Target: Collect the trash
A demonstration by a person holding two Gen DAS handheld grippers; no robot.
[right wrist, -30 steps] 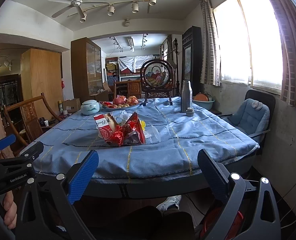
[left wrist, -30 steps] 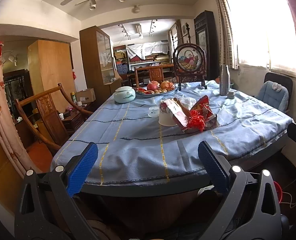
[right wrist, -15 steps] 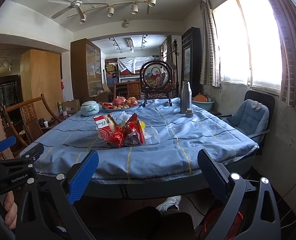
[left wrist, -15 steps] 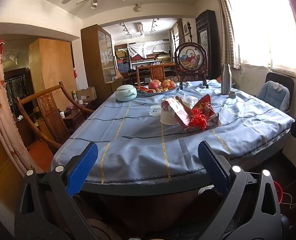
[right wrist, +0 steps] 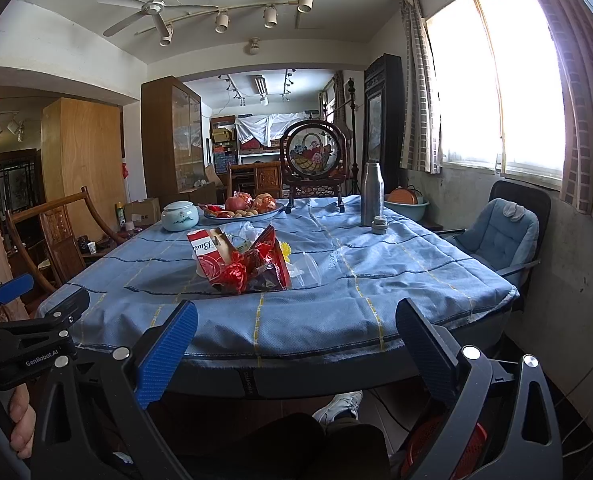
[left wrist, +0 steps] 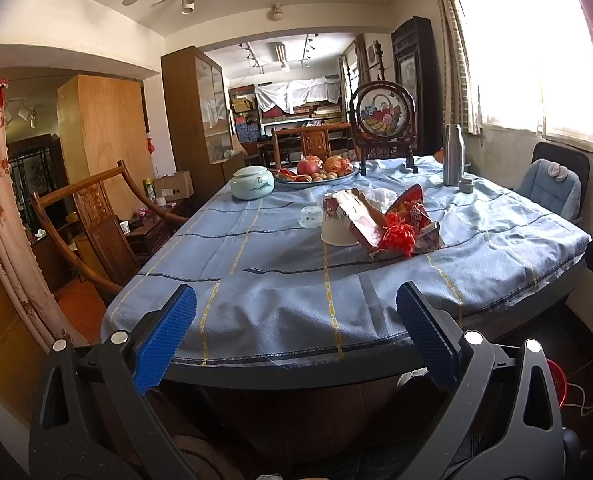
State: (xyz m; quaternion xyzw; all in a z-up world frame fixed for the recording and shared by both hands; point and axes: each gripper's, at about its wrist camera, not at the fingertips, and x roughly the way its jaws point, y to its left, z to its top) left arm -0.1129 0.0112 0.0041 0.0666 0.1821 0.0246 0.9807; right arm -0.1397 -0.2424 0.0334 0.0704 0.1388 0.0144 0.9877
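Trash pile (left wrist: 380, 222) of red wrappers, a torn red-and-white carton and a white paper cup (left wrist: 338, 232) sits heaped near the middle of the table (left wrist: 280, 292), on its blue checked cloth. In the right wrist view, crumpled clear plastic (right wrist: 306, 270) lies just beside the heap on its right. Behind it stand a pale green lidded jar (left wrist: 253, 182), a fruit tray (left wrist: 316, 174) and a steel bottle (left wrist: 453, 155) with its cap beside it. Left claw (left wrist: 292, 334) hangs at the table's near edge, blue pads spread wide and holding nothing. Right claw (right wrist: 294, 346) hangs likewise, spread and well short of the heap
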